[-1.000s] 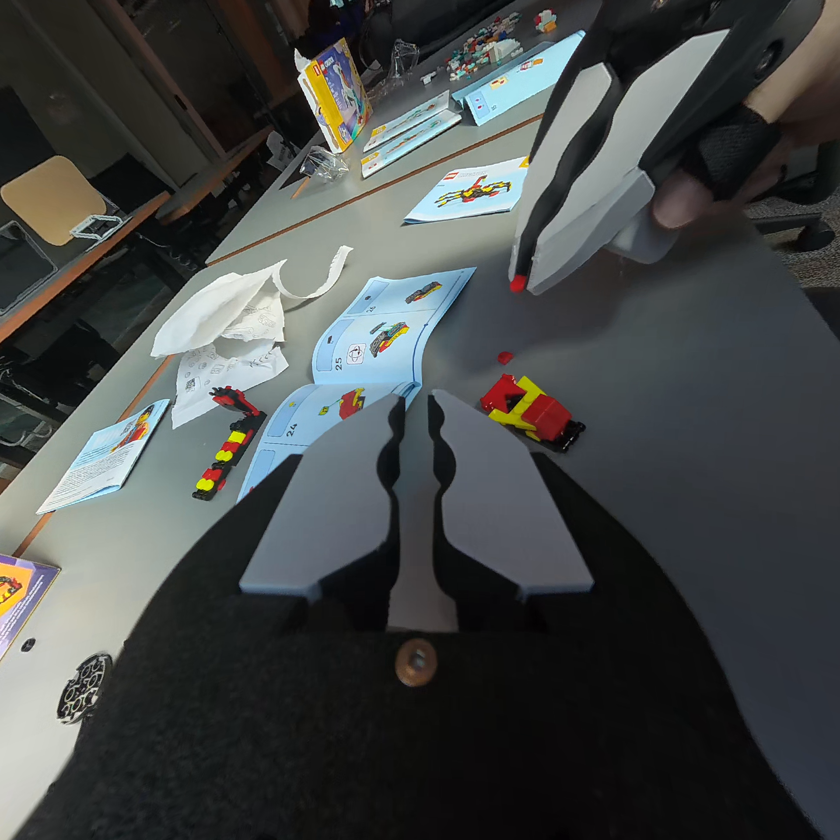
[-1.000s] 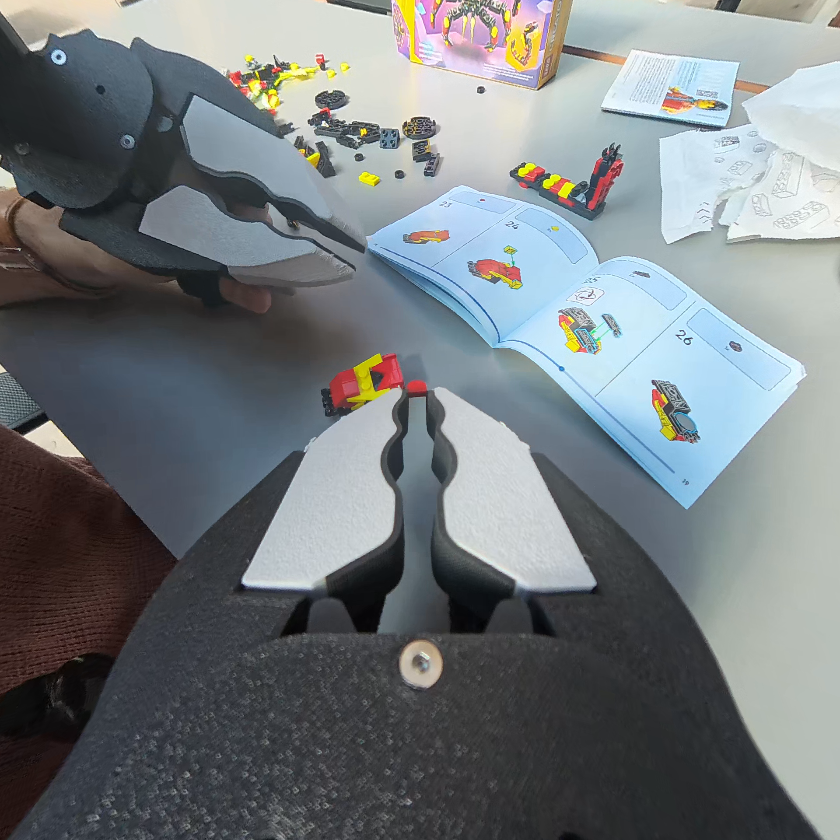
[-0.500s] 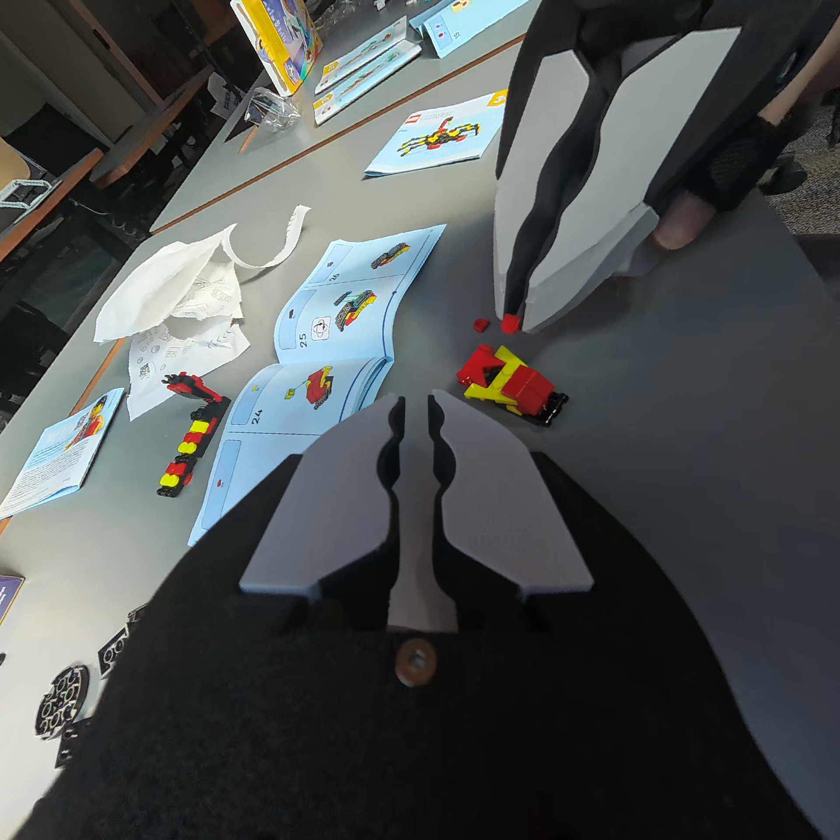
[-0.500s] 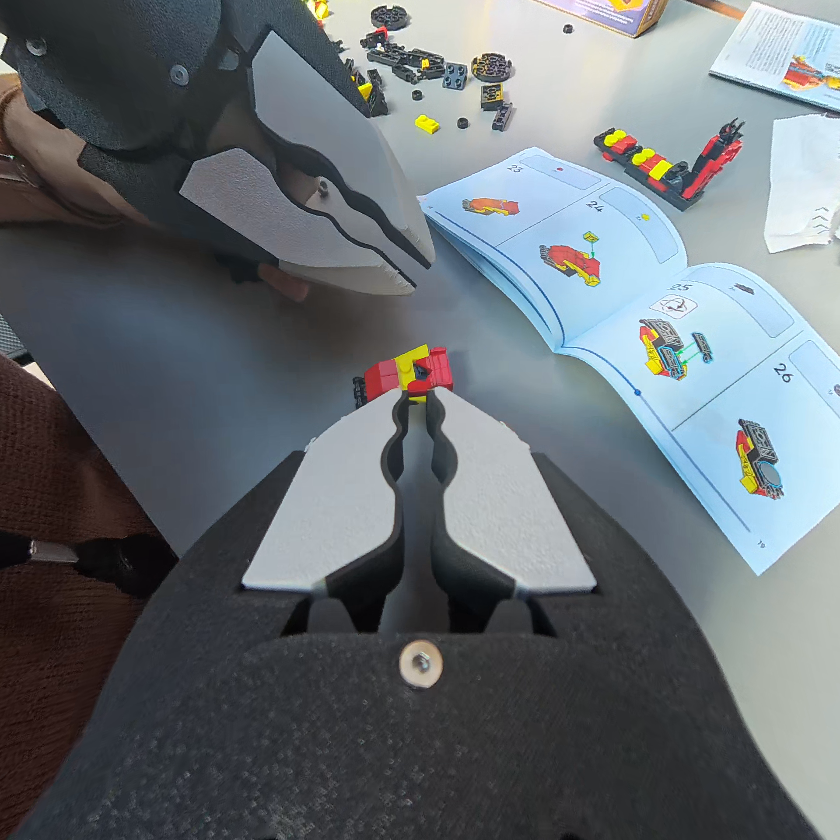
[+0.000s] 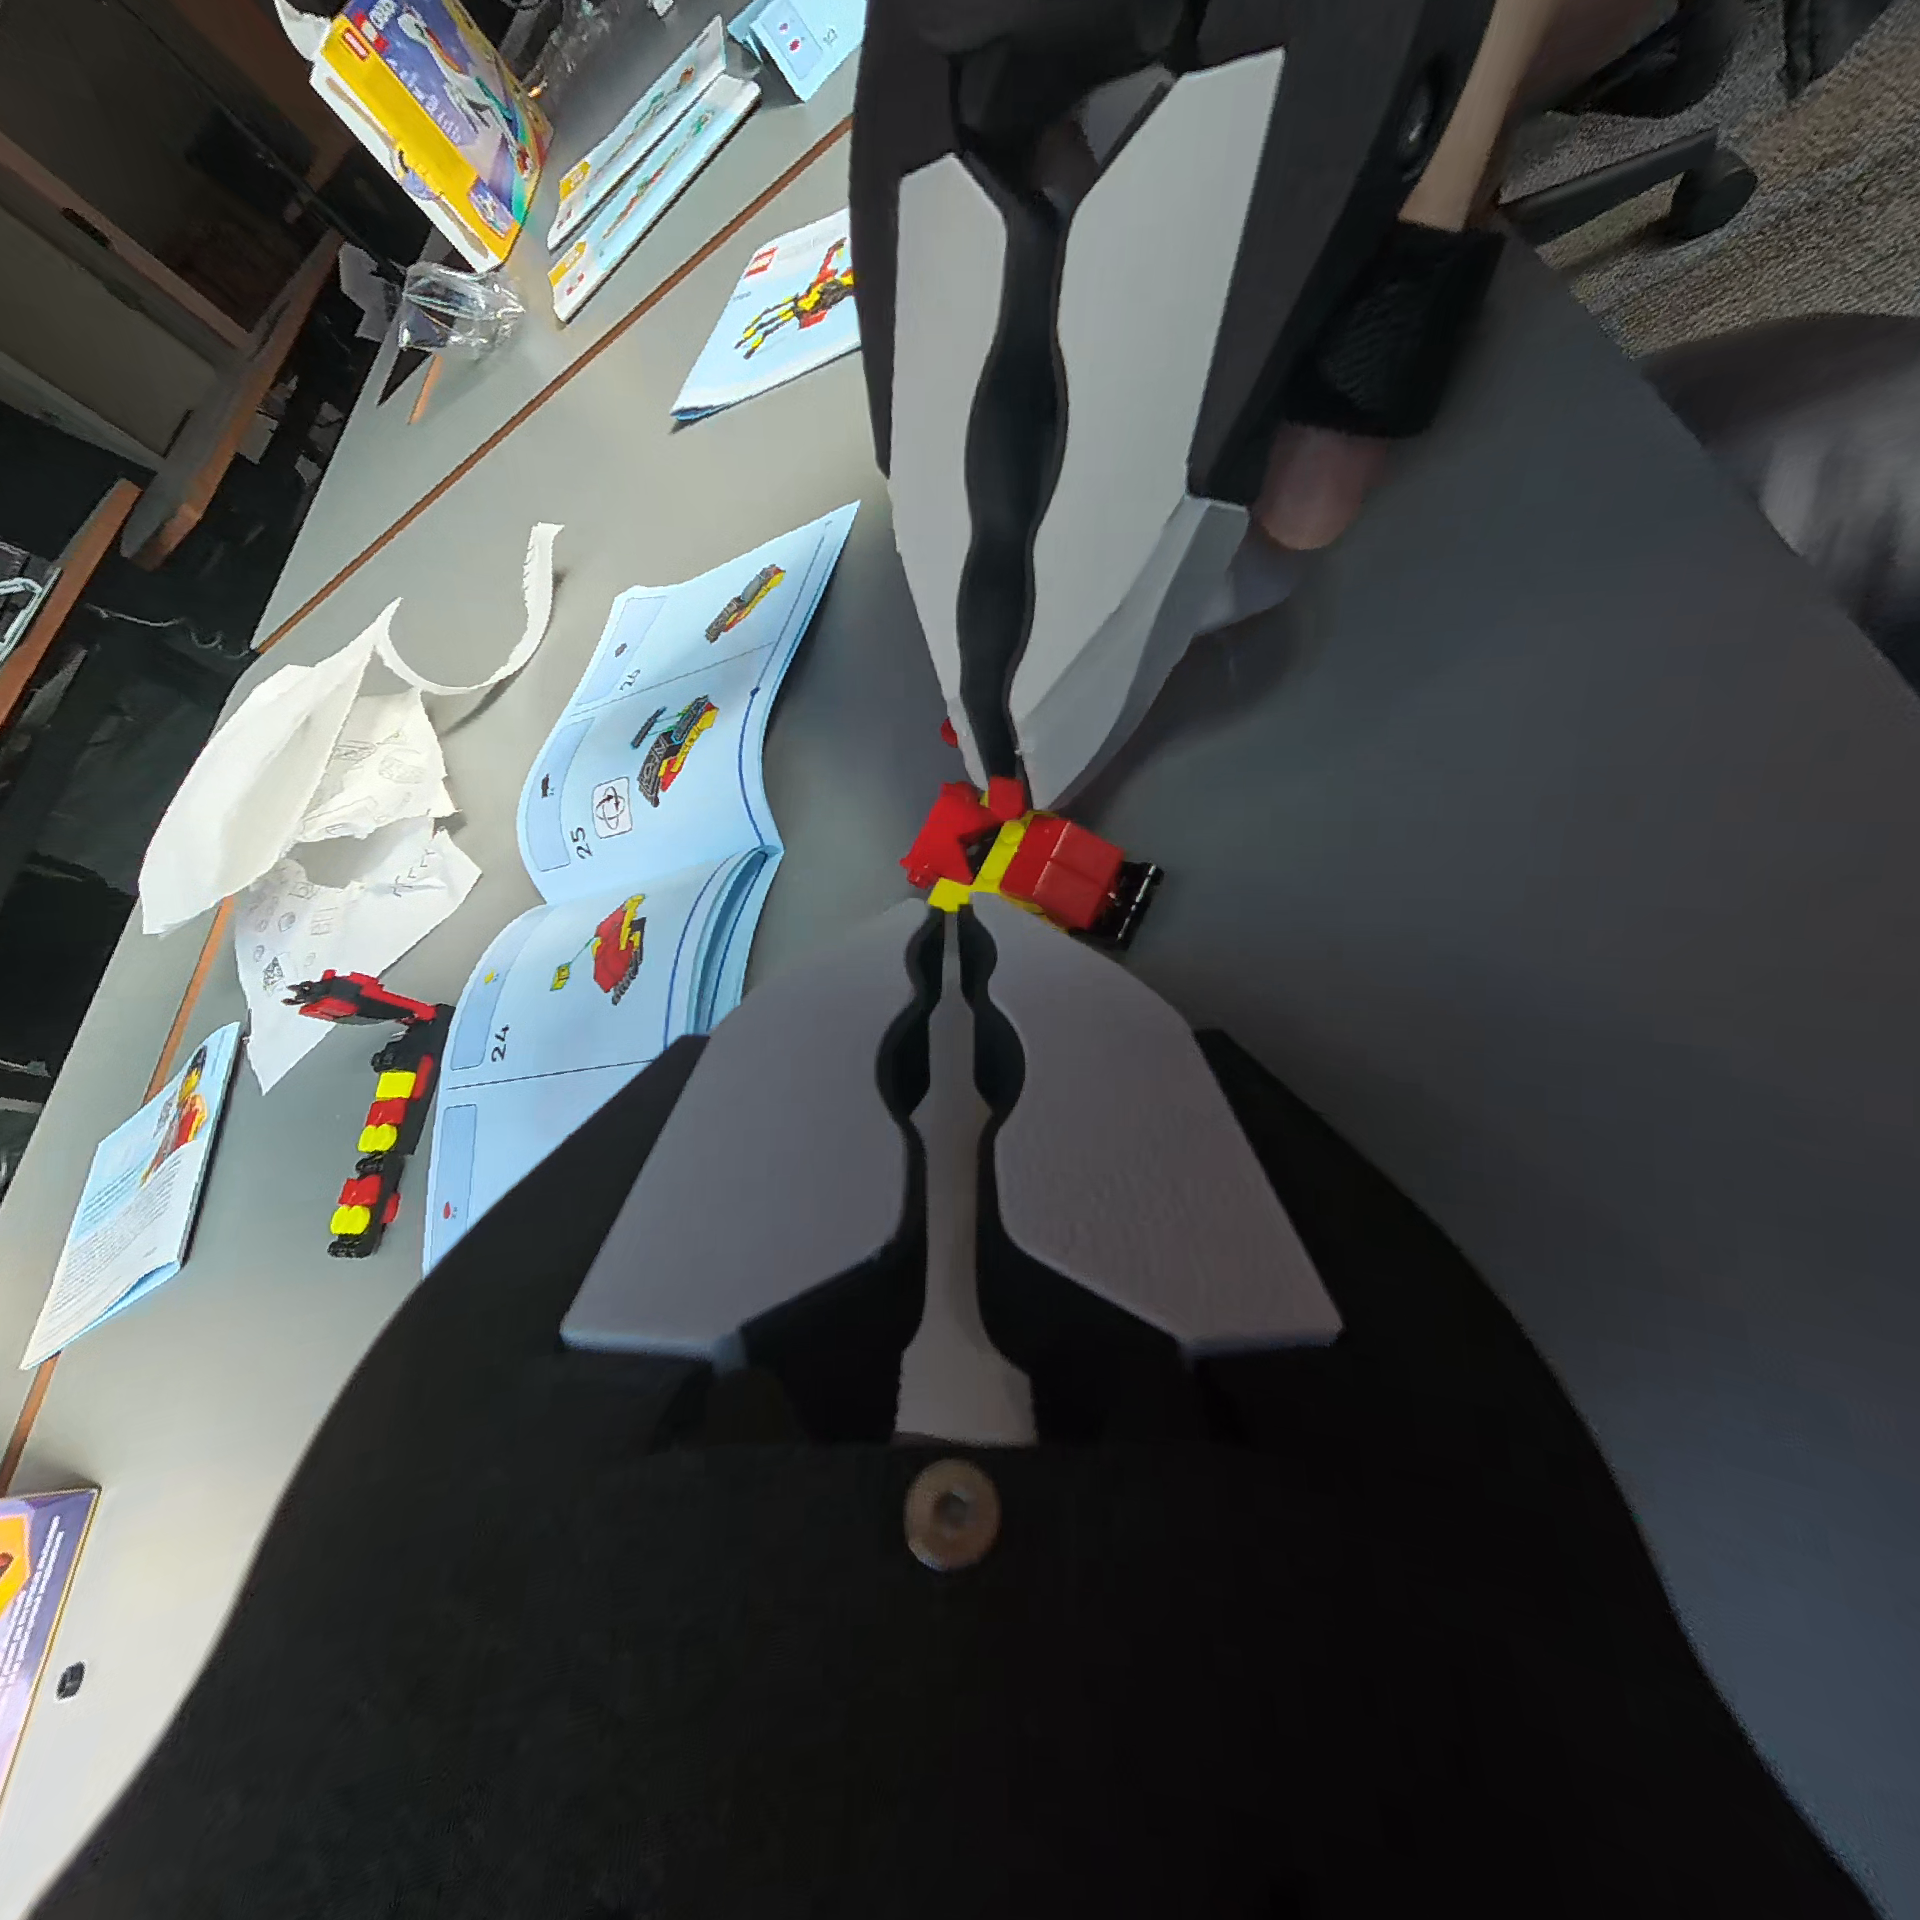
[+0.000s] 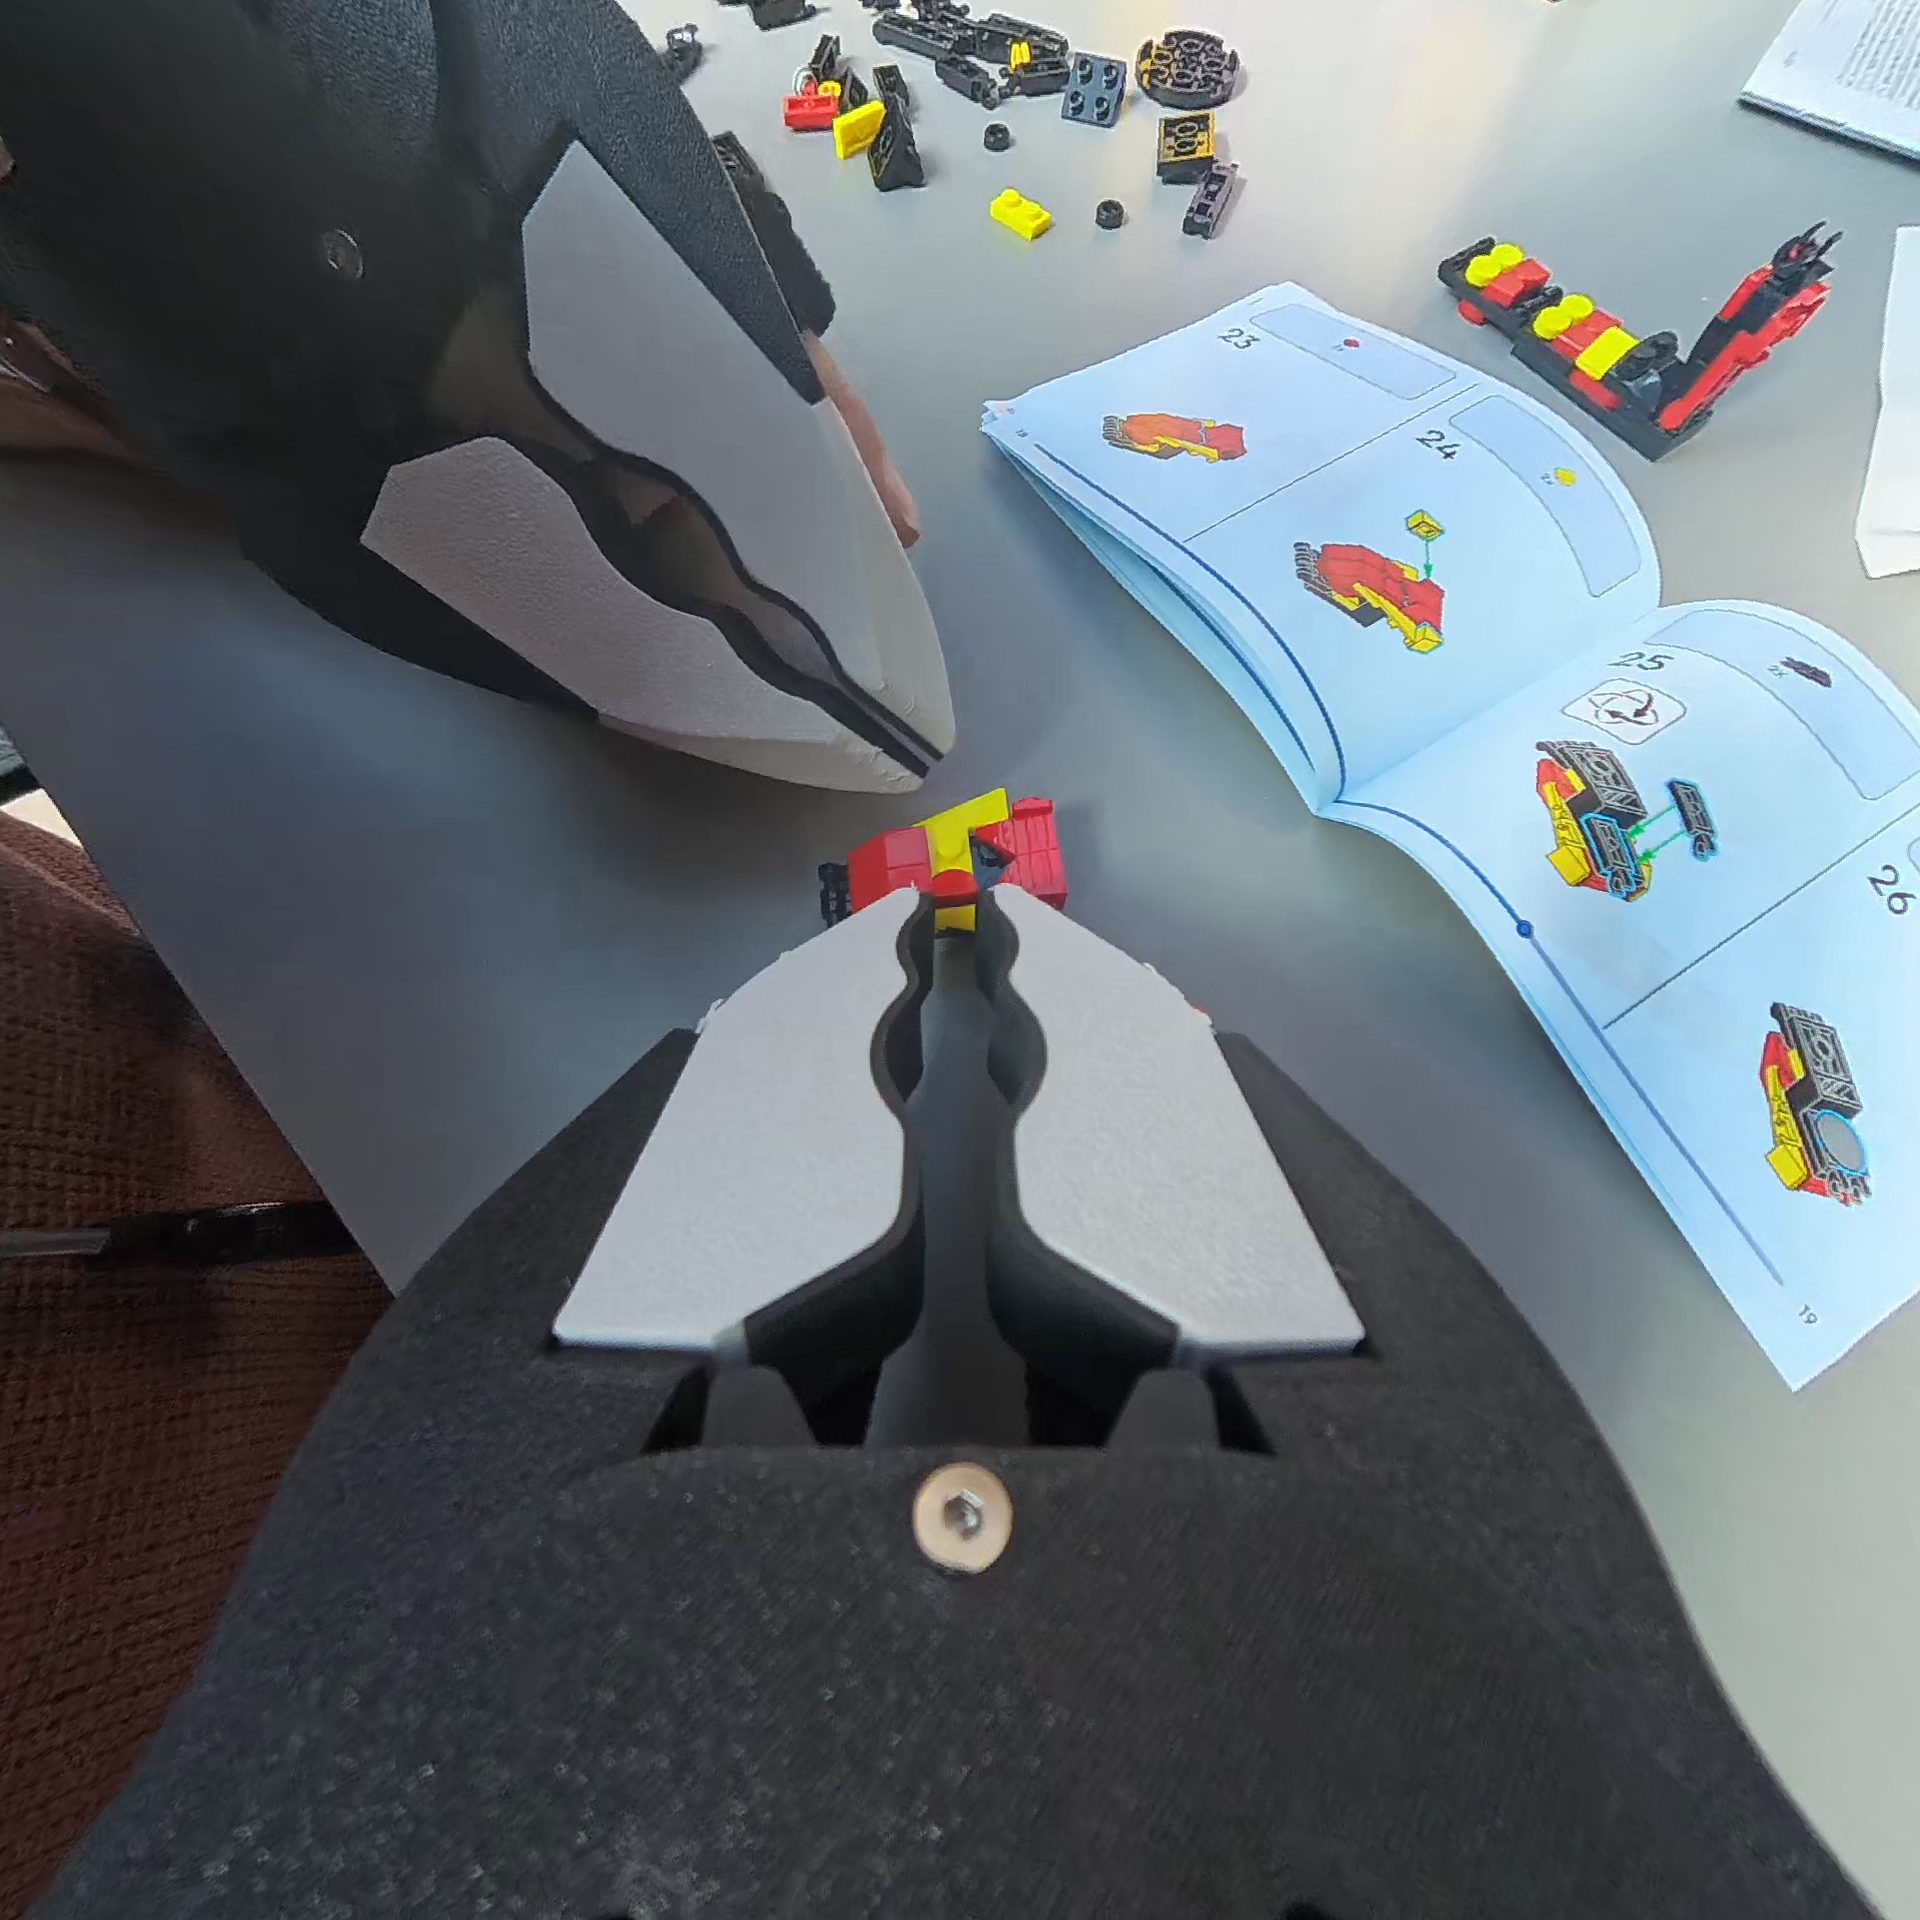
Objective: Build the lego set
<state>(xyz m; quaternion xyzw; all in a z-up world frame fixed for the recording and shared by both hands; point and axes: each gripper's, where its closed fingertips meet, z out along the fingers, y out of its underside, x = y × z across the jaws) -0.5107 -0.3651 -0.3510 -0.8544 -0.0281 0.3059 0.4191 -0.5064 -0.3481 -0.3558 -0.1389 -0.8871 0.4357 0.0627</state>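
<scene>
Left claw (image 5: 948, 920): nearly closed with a thin gap, empty, tips just beside the yellow edge of the model.
Right claw (image 6: 954, 914): closed on a small red piece (image 5: 1003, 800), pressing it onto the model.
Lego model (image 5: 1023, 868): red, yellow and black, on the grey worktop (image 5: 1507, 935) between both claws.
Instruction booklet (image 6: 1507, 727): open, near the model.
Loose pieces (image 6: 1018, 114): scattered farther off.
</scene>
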